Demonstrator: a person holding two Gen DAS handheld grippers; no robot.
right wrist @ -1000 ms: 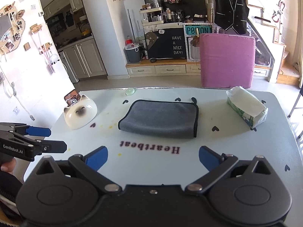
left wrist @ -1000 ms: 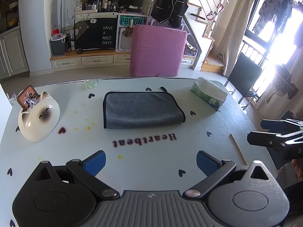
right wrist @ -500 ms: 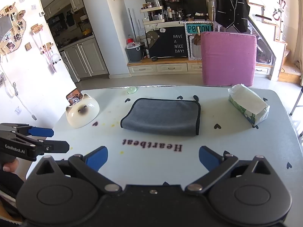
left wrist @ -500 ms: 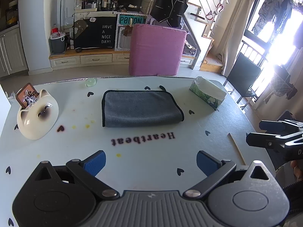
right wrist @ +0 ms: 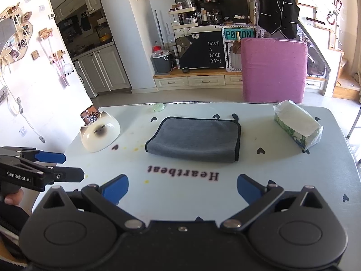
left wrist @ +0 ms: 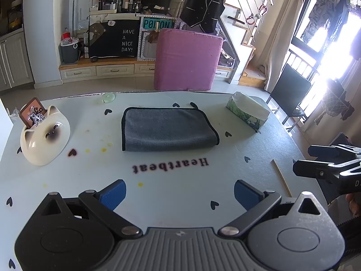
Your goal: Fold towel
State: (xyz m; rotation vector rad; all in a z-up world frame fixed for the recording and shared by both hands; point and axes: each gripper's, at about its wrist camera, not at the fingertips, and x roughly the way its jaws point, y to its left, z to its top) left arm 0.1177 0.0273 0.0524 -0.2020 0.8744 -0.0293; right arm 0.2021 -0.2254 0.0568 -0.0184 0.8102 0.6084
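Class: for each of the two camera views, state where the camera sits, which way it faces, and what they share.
Left wrist: sits on the left tool, facing across the table at the towel; right tool at right edge.
Right wrist: sits on the right tool, facing the same way; left tool at left edge.
Shared: towel, cat dish, tissue box.

We're in a lived-in home: behind the table (right wrist: 293, 180) sit kitchen cupboards (right wrist: 101, 67), a shelf of bottles (right wrist: 191, 15), a vest (right wrist: 278, 6) hung by the stairs (right wrist: 338, 52), and laundry (left wrist: 327, 20) drying off to its right.
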